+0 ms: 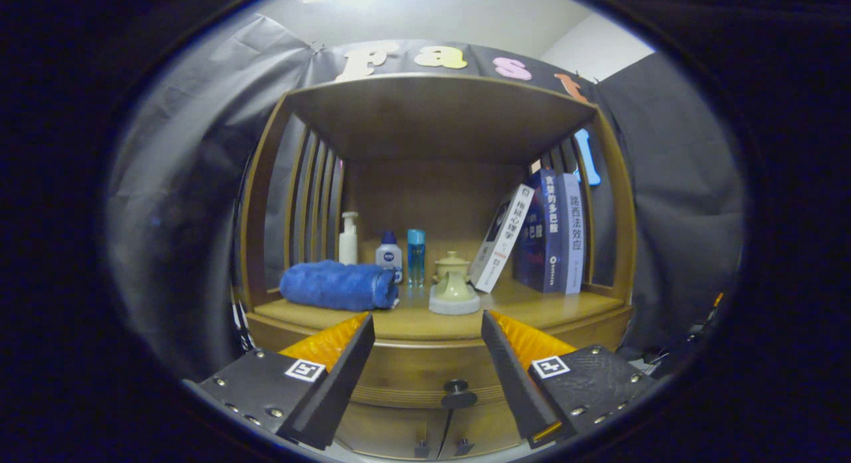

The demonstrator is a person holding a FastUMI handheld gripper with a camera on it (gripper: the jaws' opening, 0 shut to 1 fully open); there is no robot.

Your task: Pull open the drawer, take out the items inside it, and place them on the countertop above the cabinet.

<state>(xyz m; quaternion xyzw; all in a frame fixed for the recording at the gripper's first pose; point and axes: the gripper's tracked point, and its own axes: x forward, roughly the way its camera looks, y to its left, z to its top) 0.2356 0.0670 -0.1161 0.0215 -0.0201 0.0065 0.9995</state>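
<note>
Gripper (425, 330) hovering wide open, gripping nothing. Drawer knob (457, 395) sitting low between the fingers, slightly toward the right one, on the closed drawer (412, 376) front just ahead. Countertop (565, 310) lying above, carrying towel (332, 287), bottles, books.

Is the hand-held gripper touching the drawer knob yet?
Apart. In the gripper view the hand-held gripper is open, and the drawer knob sits in the gap between its fingers, with cabinet front visible on both sides.
</note>
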